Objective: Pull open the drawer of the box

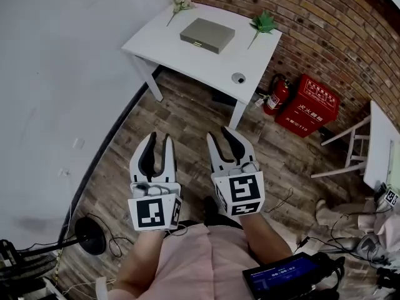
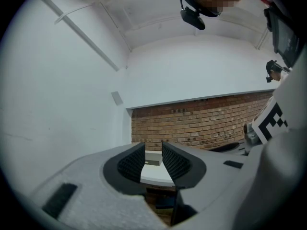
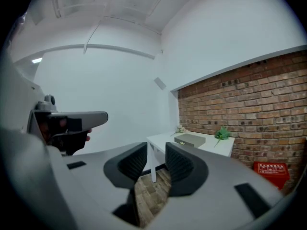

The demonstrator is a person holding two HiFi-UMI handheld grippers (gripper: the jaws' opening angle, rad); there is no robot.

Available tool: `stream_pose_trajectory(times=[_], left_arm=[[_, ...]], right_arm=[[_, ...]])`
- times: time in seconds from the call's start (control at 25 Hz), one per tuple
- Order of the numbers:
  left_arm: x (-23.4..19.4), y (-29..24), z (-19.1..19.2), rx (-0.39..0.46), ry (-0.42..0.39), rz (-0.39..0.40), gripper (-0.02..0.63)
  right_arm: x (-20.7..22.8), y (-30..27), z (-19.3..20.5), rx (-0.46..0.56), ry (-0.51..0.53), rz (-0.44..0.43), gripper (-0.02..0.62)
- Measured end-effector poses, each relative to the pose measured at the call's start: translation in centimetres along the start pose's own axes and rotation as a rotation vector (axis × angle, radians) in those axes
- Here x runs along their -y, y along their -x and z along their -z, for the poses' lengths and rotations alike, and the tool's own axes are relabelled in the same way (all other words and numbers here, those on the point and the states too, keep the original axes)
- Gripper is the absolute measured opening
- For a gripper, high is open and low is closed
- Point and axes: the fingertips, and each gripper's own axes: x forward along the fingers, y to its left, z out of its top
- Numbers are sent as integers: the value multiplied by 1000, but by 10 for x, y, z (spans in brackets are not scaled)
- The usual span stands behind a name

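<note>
Box, flat and grey, lies on the white counter in the corner of the room, well apart from us, with its drawer shut as far as we can tell and a small gold fitting on the side facing us. A white flower sprig lies beside it toward the white wall and a green leafy sprig lies on the brick wall side. A round hole sits near the counter's front corner.

We hold both tongs low in front of us over the wooden floor, side by side and pointing toward the counter. The left tongs stand wide with nothing between them; in the left gripper view we only see the far counter edge and the box through the gap. The right tongs are also apart and empty, and in the right gripper view floorboards and a counter leg show between them, the box far beyond.

A fire extinguisher and a red cabinet stand against the brick wall to the right of the counter. A dark screen sits at our right hip.
</note>
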Motion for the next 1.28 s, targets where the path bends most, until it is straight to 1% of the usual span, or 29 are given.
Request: stream_pose_trajectory(times=[0.2, 0.4, 0.64, 0.88, 1.04, 1.28], left_arm=[[-6, -25, -4, 20, -9, -24, 106], [-16, -44, 1, 4, -16, -47, 104], [-42, -67, 19, -17, -3, -64, 104], [-72, -110, 42, -41, 23, -40, 101], [-95, -143, 56, -60, 37, -10, 101], [-137, -198, 63, -63, 41, 43, 100]], right_arm=[[9, -27, -10, 15, 11, -31, 121], [17, -53, -10, 6, 3, -54, 121], [16, -91, -2, -23, 2, -64, 121], [25, -140, 7, -57, -6, -30, 121], [31, -177, 12, -84, -18, 3, 121], [40, -236, 7, -99, -31, 64, 120]])
